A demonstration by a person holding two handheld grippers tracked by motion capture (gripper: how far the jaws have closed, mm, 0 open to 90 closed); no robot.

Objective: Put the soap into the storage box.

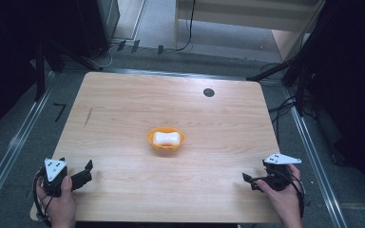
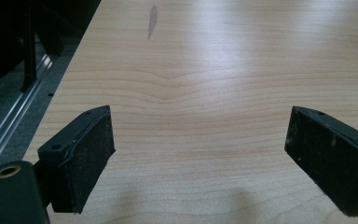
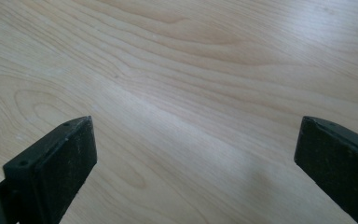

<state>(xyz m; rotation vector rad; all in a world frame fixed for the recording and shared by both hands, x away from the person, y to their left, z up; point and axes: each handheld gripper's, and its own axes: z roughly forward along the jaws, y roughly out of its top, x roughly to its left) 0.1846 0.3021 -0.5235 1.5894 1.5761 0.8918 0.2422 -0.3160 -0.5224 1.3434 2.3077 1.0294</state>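
A lab set up for recording, not a home or shop.

A bare wooden counter (image 1: 123, 114) stands alone on grey floor (image 1: 161, 28), ringed by dark curtains (image 1: 9, 57) and black stands (image 1: 40, 66) well beyond the left hand-held gripper (image 1: 86, 172). Metal rails (image 1: 14, 142) run along the floor on both sides, one just outside each hand-held gripper, the other by the right hand-held gripper (image 1: 249, 181). Loose cables (image 1: 285, 107) trail over the floor far ahead of the right one, and tape marks (image 1: 59, 111) sit on the floor ahead of the left. Each one carries a grey tracking plate (image 1: 54, 167), which fits a test rig.
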